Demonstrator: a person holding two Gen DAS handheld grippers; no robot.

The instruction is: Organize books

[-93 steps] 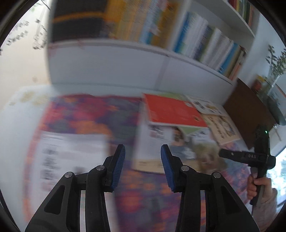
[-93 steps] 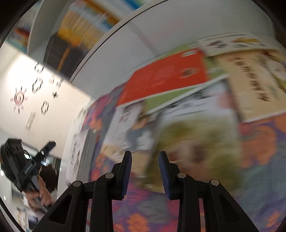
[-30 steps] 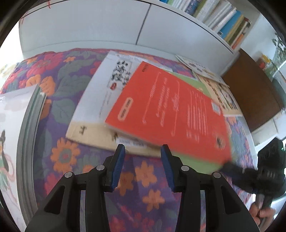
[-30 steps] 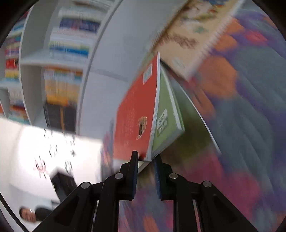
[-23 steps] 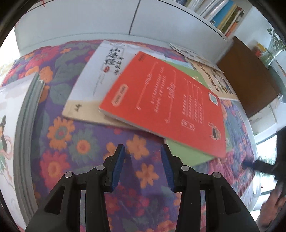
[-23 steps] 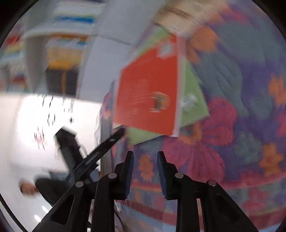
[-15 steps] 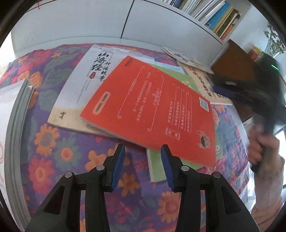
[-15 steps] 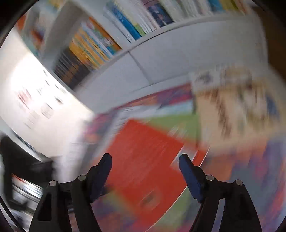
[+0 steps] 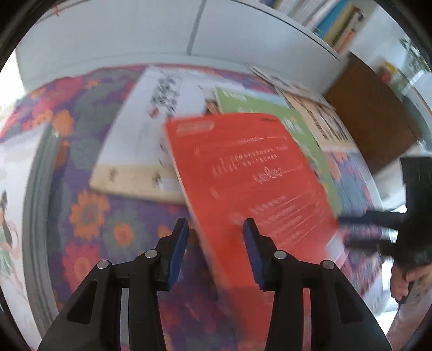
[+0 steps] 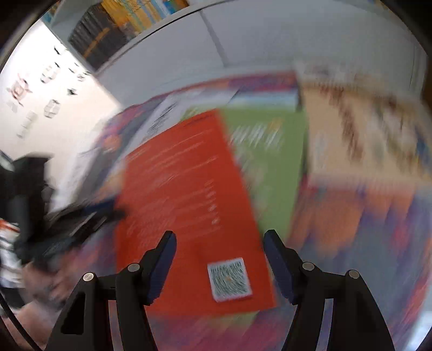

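Table cover: floral tablecloth, purple with orange and red flowers, under all the books.
Red book: on top of the pile, blurry, near end between the open jaws of the left gripper; cannot tell if touching the pads.
Same red book from the right wrist: white square code sticker near the bottom corner.
Green book: under the red book, sticking out behind and to the right.
White book: black writing on top, tan strip at the near edge, left of the red one and partly under it.
Tan picture book: to the right, beside the green book.
Left edge: big picture book with thick grey page edges.
Left gripper: jaws wide apart, gripping nothing for sure.
Right gripper: jaws wide apart, above the red book, holding nothing.
Back of the room: white cabinet behind the table, shelf of standing books above.
Right side: brown wooden board.
Wall: white with small dark stickers, seen from the right wrist.
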